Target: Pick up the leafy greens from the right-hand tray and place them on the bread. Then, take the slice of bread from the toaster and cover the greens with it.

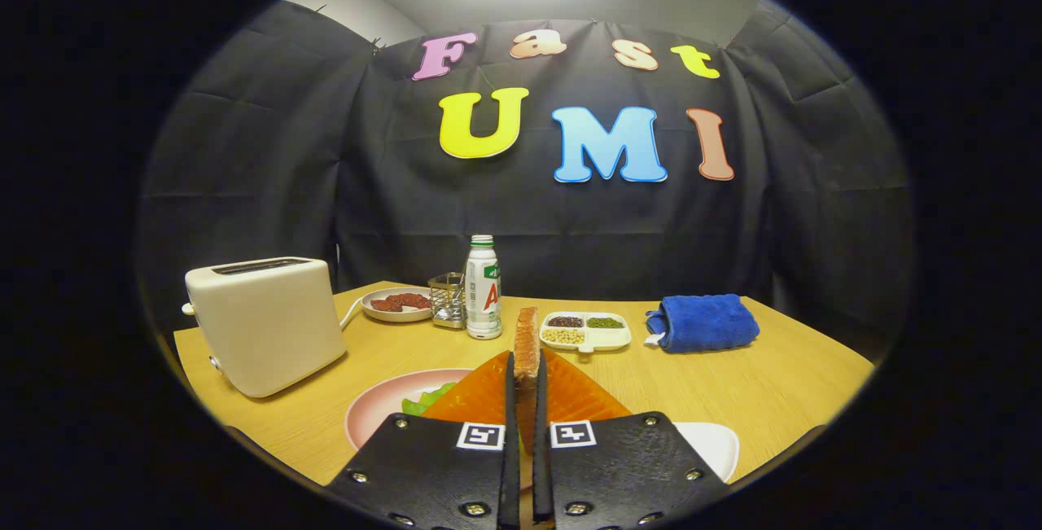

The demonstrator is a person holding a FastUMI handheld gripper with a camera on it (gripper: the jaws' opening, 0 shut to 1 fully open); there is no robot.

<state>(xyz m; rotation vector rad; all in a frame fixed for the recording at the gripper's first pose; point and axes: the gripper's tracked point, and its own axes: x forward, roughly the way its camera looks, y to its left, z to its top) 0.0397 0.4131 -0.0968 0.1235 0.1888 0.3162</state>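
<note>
Nearest the camera, the tongs (526, 424) stand almost closed, both fingers (510, 400) pressing on a slice of bread (527, 344) held on edge, its crust rising beyond the fingertips. Just below and ahead of the fingers lies a pink plate (376, 412), with leafy greens (427, 400) showing at the fingers' left side; the orange finger guards hide most of the plate, so the bottom slice under the greens cannot be made out, though it probably sits there. A white tray (716, 444) peeks out at the right of the tongs, and nothing can be seen on its visible part. The toaster (264, 322) stands well to the left on the table (733, 383), its slot apparently empty from this angle. Farther back are a small dish of red food (396, 303), a metal holder (446, 300), a bottle (483, 287), a divided dish of beans (584, 330) and a folded blue towel (702, 321). Judging from this, the greens are already placed and the bread is out of the toaster; what remains is to lower the slice flat over the greens and let go.
</note>
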